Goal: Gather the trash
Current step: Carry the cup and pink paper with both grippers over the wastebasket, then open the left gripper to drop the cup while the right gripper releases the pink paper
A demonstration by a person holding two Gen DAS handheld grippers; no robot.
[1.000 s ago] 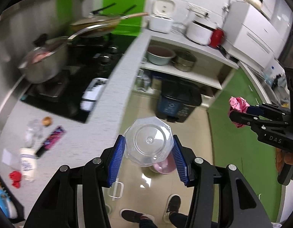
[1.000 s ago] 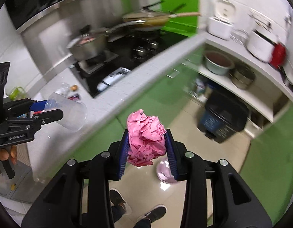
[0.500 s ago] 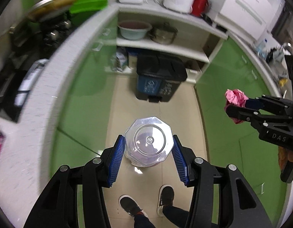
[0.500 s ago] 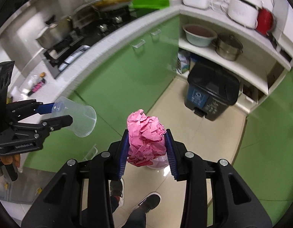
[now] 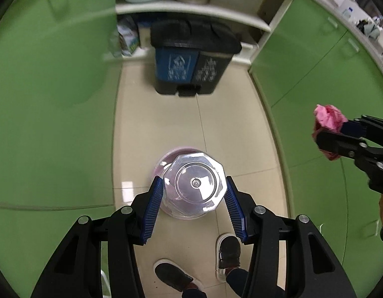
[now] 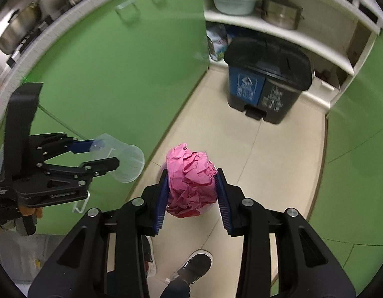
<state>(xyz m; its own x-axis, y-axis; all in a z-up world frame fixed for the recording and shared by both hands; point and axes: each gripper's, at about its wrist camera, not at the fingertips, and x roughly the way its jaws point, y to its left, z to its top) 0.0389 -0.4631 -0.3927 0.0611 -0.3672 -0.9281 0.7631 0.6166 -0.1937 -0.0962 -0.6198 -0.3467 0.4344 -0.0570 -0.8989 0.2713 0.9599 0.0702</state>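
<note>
I am holding a clear plastic cup (image 5: 195, 186) clamped between the blue pads of the left gripper (image 5: 194, 206), its base facing the camera. The right gripper (image 6: 191, 198) is squeezing a crumpled pink paper wad (image 6: 190, 186) between its pads. Both are pointing steeply down at the beige tile floor (image 5: 166, 114), and the person's dark shoes (image 5: 228, 250) are showing at the bottom edge, on my side of the cup. Directly beneath and just beyond the cup, a small pink round container (image 5: 174, 155) is sitting on the floor, partly hidden. Farther off, well beyond that pink container, a black-lidded two-part bin (image 5: 191, 62), blue and dark grey, is standing against the shelf unit. Green cabinet doors (image 5: 54, 87) are flanking the floor on both sides.
</note>
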